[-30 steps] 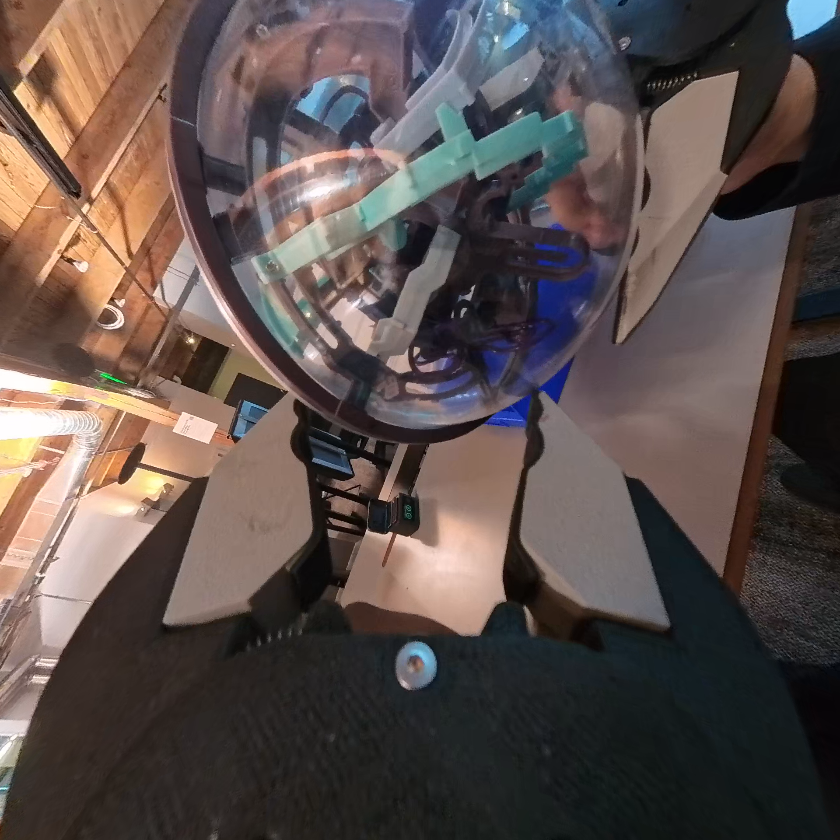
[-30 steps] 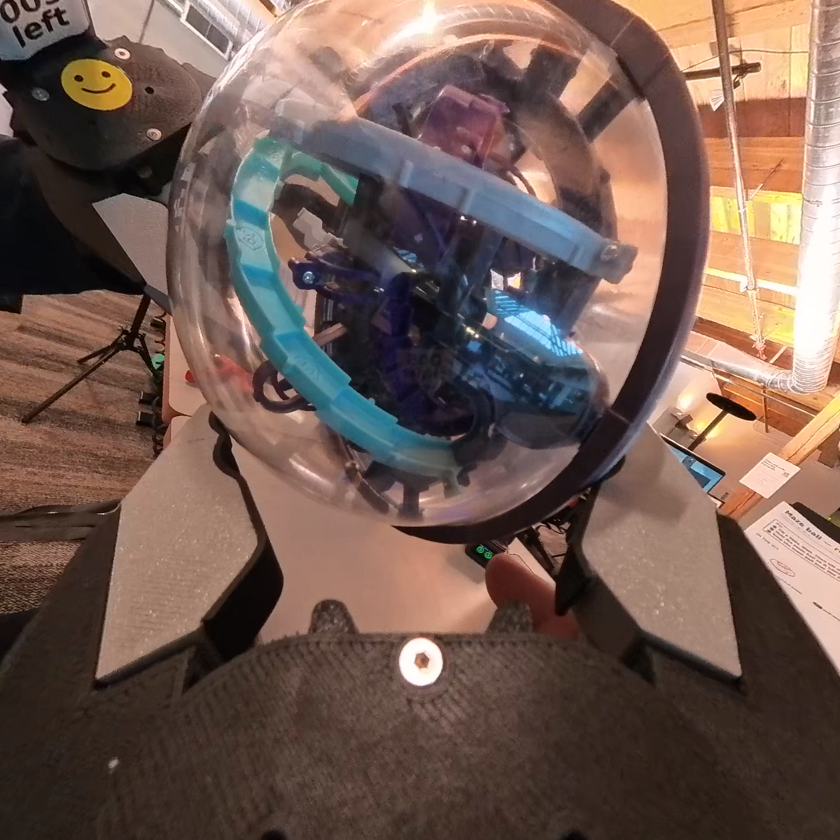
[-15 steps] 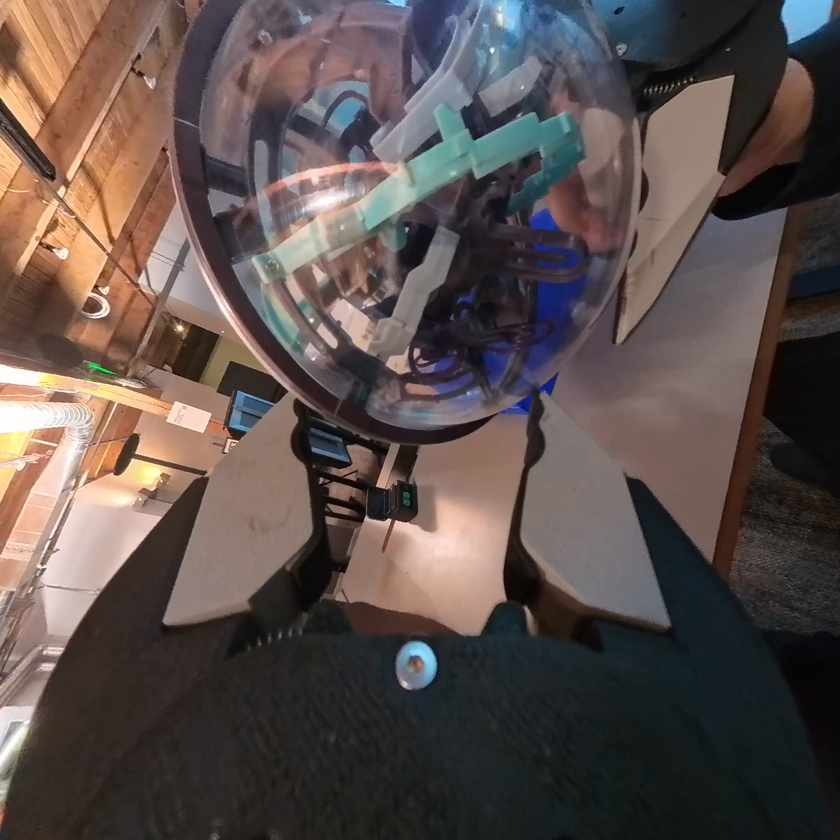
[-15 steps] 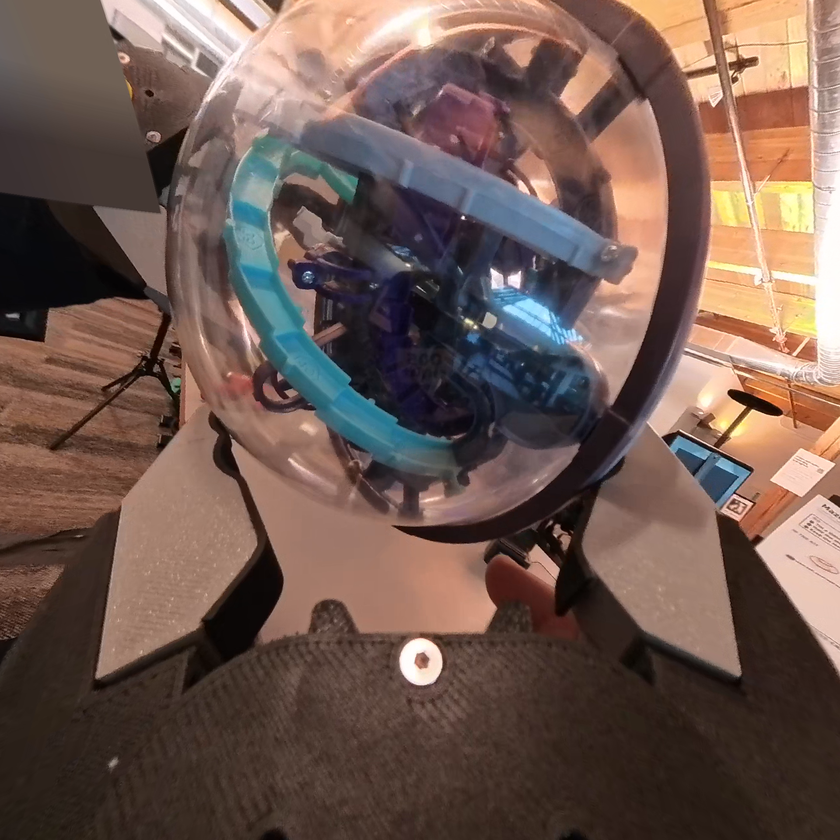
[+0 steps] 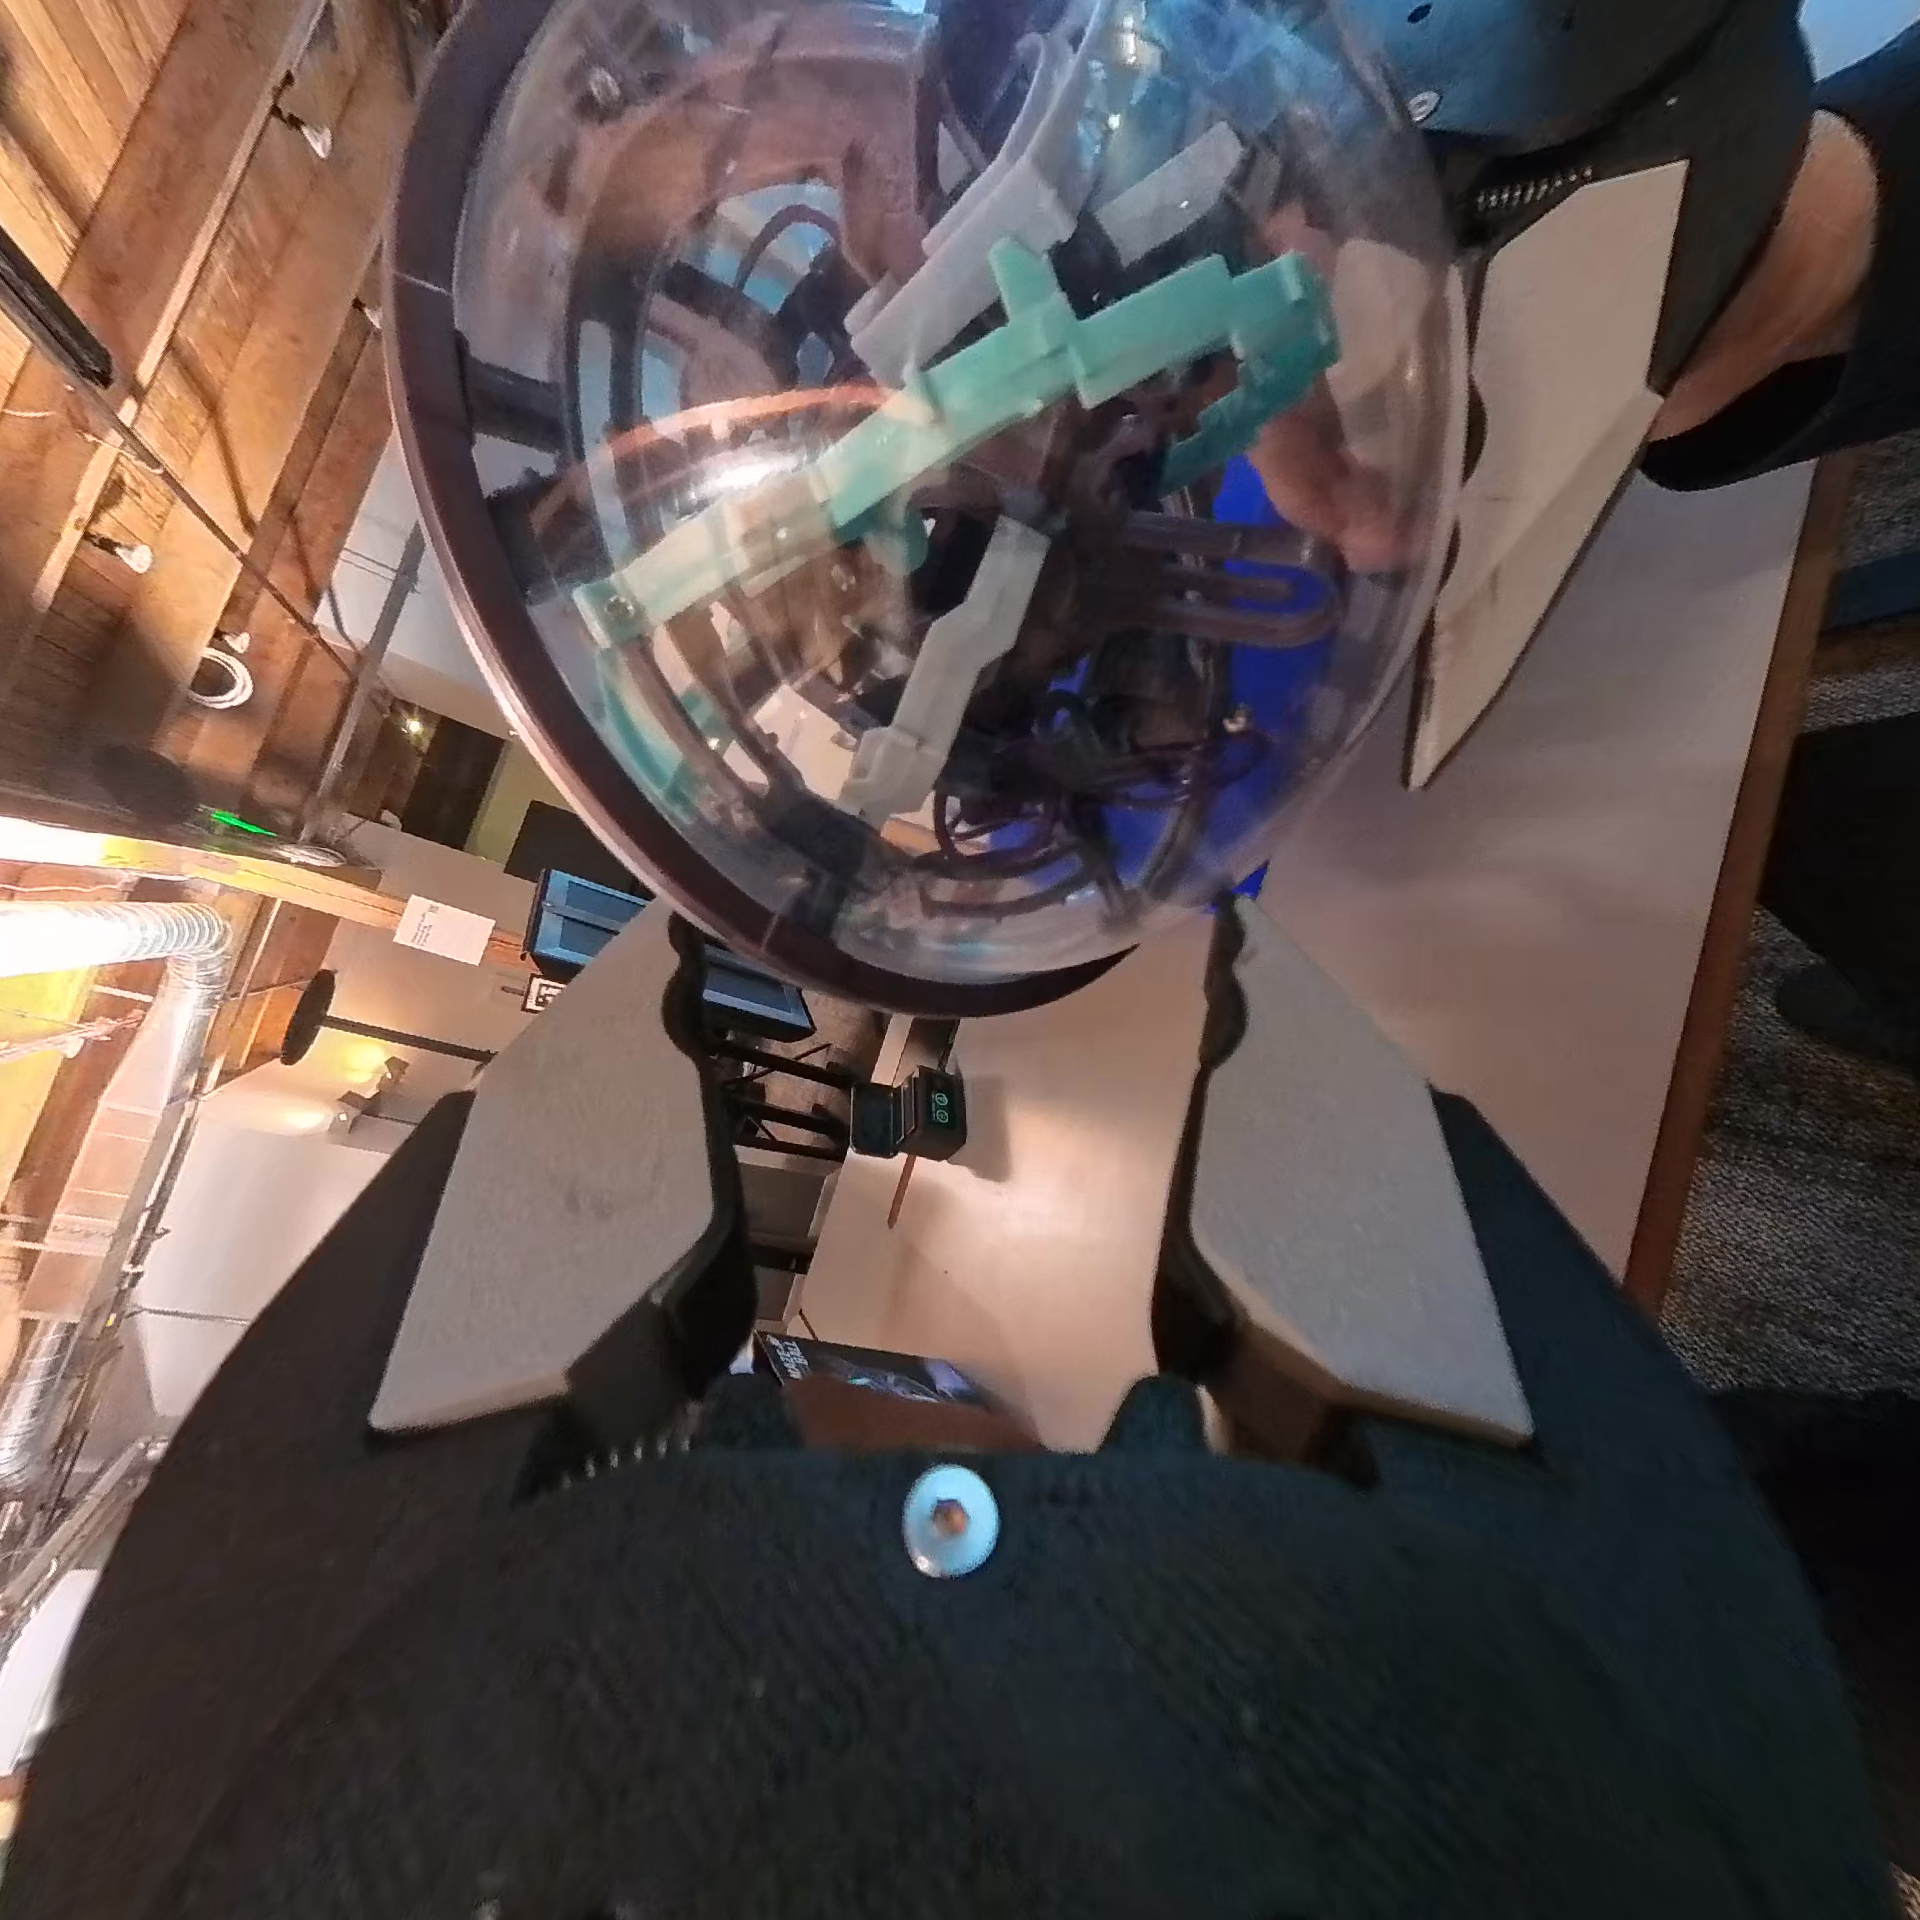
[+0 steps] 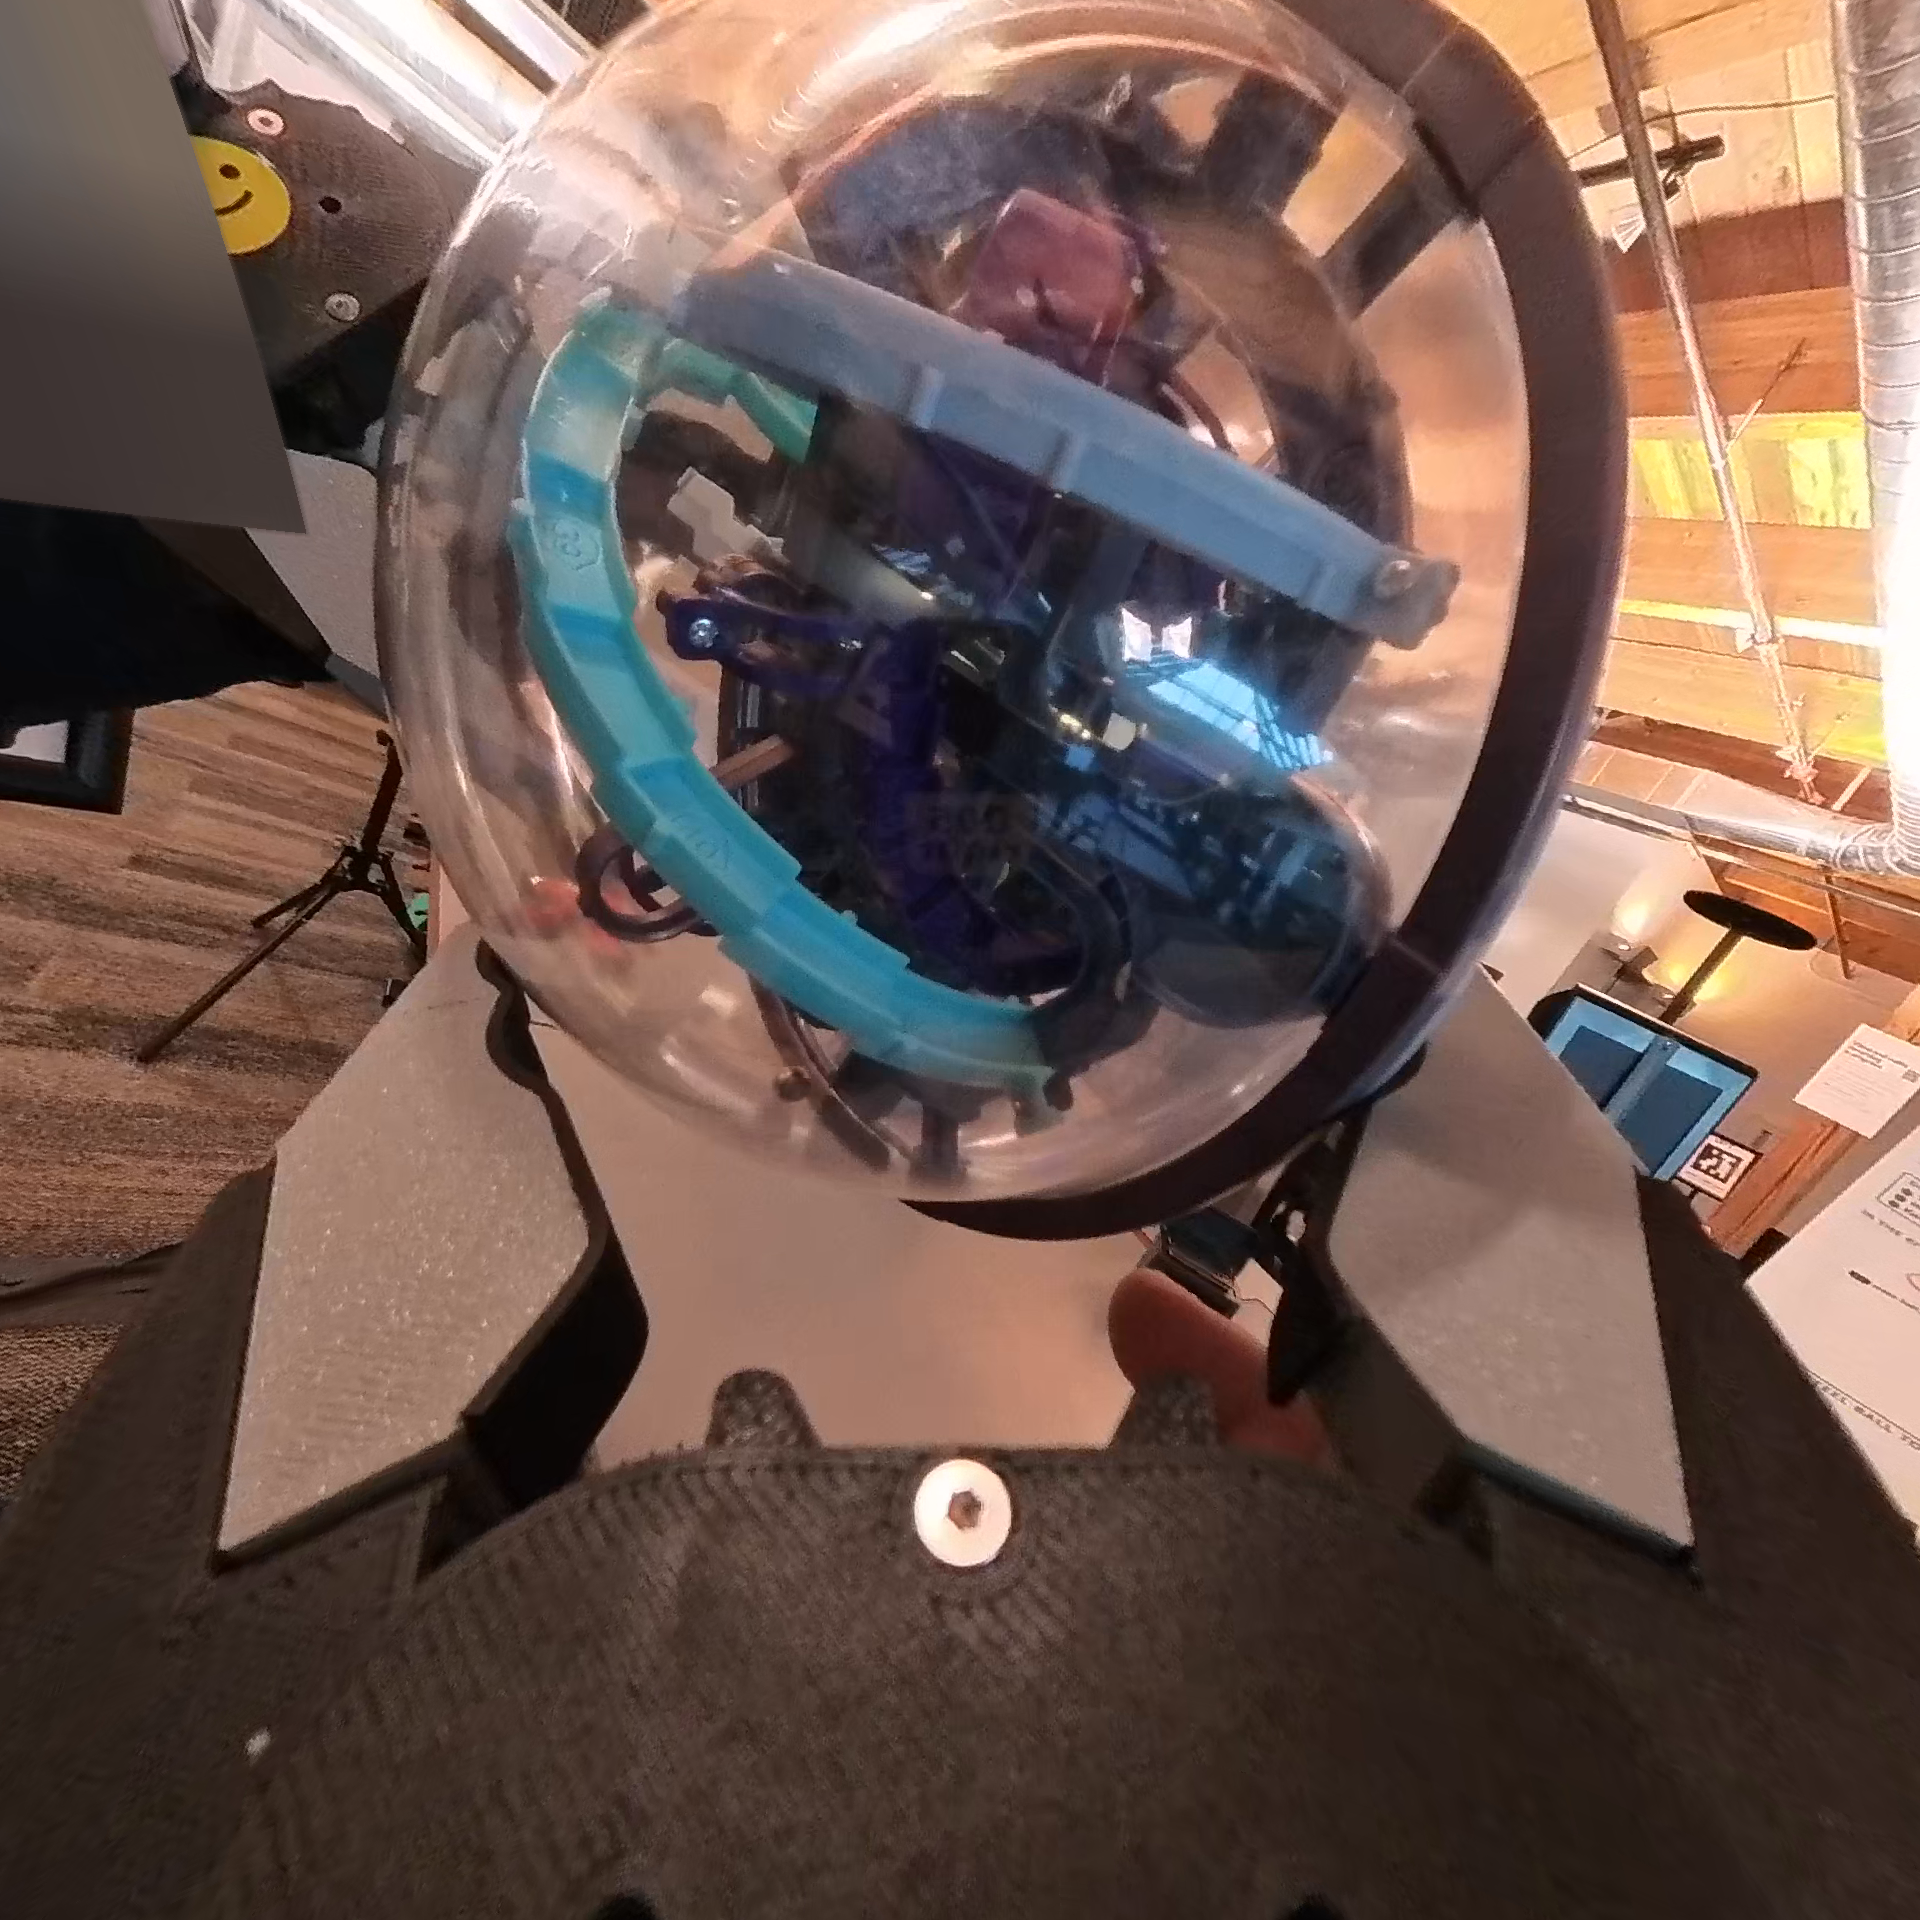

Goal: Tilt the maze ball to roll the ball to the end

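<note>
The maze ball (image 5: 935,499) is a clear sphere with a dark equator ring and teal, grey, blue and purple tracks inside. It is held in the air, pressed between my two grippers from opposite sides. My left gripper (image 5: 951,945) has its jaws spread wide, with the tips against the sphere's lower side. My right gripper (image 6: 925,1039) cradles the maze ball (image 6: 987,623) the same way. Each gripper shows beyond the sphere in the other's view: the right one (image 5: 1538,416) and the left one (image 6: 312,239). I cannot pick out the small ball inside.
A pale table (image 5: 1455,987) with a brown edge lies below, with a small black device (image 5: 914,1117) on it. Carpet floor lies beyond the edge. A tripod (image 6: 343,883) stands on the floor. A printed sheet (image 6: 1849,1299) lies at the right. A thumb (image 6: 1195,1361) shows by my right fingers.
Both grippers and the sphere have turned together: the background has shifted in both views. The sphere sits the same way against the fingers.
</note>
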A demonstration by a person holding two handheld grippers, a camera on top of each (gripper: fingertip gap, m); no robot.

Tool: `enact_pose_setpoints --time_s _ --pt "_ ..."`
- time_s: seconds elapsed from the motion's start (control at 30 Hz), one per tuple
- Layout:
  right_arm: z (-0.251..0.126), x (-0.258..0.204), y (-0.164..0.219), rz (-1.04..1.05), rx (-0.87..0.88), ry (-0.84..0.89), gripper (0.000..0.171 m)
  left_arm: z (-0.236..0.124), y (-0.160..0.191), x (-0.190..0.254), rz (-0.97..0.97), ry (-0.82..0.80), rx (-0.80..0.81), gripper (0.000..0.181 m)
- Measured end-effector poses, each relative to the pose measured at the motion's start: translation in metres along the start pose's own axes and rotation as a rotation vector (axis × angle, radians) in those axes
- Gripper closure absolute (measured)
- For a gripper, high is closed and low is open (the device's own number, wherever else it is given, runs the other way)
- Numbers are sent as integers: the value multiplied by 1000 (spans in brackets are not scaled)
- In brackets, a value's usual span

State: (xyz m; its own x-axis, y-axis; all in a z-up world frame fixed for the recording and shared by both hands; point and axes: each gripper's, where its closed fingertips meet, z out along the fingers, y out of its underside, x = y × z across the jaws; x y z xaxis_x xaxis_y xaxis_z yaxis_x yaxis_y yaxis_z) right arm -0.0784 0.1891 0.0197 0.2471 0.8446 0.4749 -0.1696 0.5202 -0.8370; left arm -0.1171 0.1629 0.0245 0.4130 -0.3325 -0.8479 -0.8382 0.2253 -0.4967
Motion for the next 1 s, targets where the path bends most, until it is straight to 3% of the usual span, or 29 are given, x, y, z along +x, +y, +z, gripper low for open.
enact_pose_setpoints --time_s 0.03,1.0 --pt "0 0 0 -1 -3 1 15 0 1 0 -3 2 -1 86" --pt "10 -17 19 139 11 -21 15 -6 20 11 -39 62 -120 85"
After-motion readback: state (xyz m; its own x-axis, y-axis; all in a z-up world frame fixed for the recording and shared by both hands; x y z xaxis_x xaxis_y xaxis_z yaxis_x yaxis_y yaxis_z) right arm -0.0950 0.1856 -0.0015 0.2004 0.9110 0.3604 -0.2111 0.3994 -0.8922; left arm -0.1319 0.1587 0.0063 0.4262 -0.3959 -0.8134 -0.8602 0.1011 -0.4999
